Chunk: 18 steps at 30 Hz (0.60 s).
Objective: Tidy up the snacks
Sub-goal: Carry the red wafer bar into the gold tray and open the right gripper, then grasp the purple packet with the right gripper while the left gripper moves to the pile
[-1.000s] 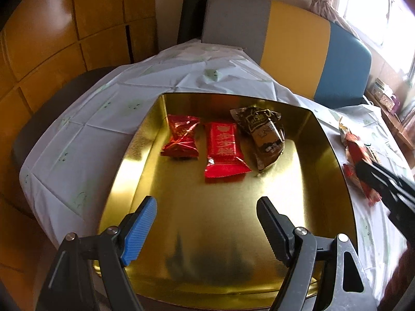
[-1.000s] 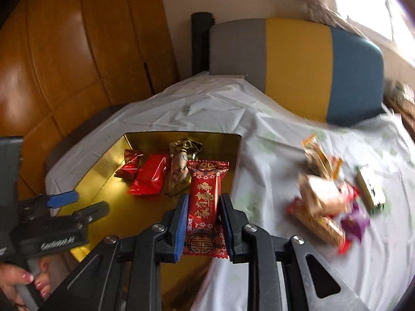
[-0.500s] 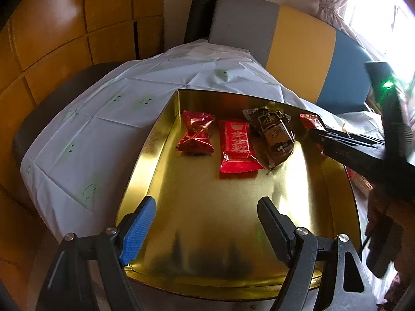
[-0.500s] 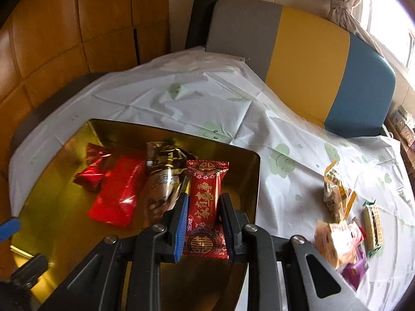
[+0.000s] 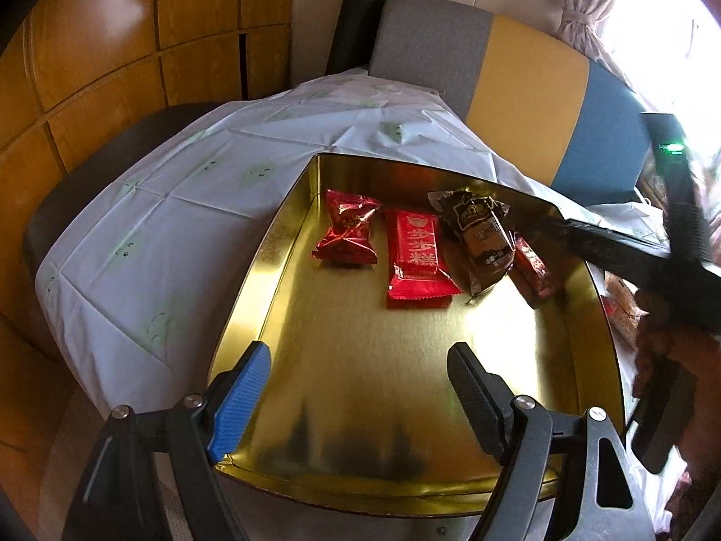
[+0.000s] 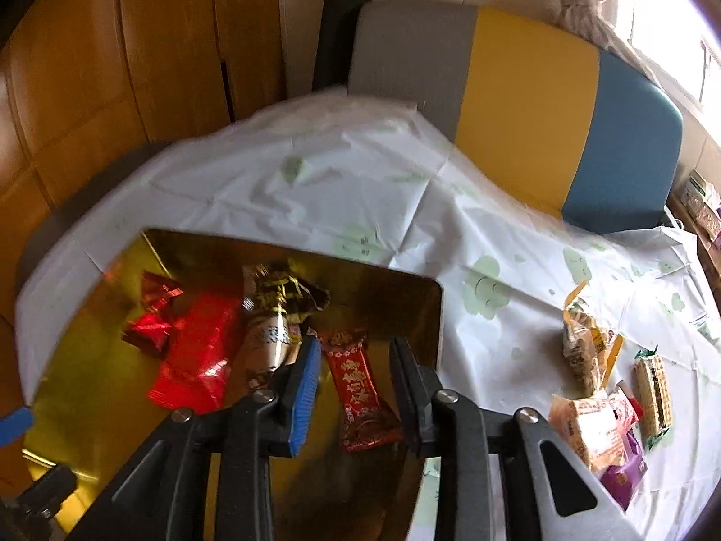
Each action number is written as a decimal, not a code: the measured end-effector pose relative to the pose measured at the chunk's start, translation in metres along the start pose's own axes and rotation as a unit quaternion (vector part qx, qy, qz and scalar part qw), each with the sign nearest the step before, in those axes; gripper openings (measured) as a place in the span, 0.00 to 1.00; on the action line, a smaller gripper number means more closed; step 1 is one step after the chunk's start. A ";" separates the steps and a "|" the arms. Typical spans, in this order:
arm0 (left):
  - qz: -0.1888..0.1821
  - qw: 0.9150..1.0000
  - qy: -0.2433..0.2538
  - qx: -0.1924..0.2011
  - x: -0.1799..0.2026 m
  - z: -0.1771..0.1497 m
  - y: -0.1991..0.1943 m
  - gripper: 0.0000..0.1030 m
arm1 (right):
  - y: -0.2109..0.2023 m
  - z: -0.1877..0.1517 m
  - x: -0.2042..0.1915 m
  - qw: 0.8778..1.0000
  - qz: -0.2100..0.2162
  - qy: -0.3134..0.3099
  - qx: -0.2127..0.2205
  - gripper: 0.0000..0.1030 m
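The right gripper (image 6: 356, 363) has its jaws apart, straddling the red bar (image 6: 358, 385), which lies loose on the tray (image 6: 428, 315) between the fingers without either pad clearly touching it. The bar's long axis runs nearly along the fingers, slanting slightly, its far end toward the tray's back wall and its near end toward the gripper. It sits at the right end of the row, just beside the brown pack (image 6: 275, 315), with the flat red pack (image 6: 198, 356) and the red candy (image 6: 153, 315) farther left. The left gripper (image 5: 356, 383) hangs open and empty over the tray's near edge, well apart from the row. More snacks (image 6: 599, 387) lie right of the tray, nearer the right gripper, which looks best placed to fetch the next one.
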<state>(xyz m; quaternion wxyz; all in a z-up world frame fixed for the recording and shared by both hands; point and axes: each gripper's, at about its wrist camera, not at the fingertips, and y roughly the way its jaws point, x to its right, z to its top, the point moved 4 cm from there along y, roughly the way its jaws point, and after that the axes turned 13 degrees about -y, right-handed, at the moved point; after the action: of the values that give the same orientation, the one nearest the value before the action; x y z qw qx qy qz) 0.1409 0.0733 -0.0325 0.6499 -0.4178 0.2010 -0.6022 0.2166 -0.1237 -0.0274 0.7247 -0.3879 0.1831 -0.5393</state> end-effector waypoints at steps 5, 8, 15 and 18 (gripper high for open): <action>-0.005 1.000 0.002 -0.003 0.006 -0.005 -0.001 0.79 | -0.024 -0.012 0.006 1.000 -0.002 0.010 0.022 0.31; -0.009 1.000 0.003 -0.007 0.010 -0.008 -0.002 0.83 | -0.035 -0.025 0.013 0.999 0.002 0.030 0.027 0.31; -0.009 1.000 0.017 -0.008 0.019 -0.015 -0.004 0.87 | -0.056 -0.067 0.033 0.998 -0.009 0.058 0.023 0.32; -0.009 1.000 0.026 -0.012 0.025 -0.020 -0.003 0.87 | -0.065 -0.091 0.046 0.997 -0.020 0.068 0.015 0.31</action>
<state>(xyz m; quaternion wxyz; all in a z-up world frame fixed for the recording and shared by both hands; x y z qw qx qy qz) 0.1287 0.0439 -0.0349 0.6339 -0.4117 0.2211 -0.6163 0.1290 -0.2065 -0.0288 0.7052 -0.3433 0.2160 -0.5816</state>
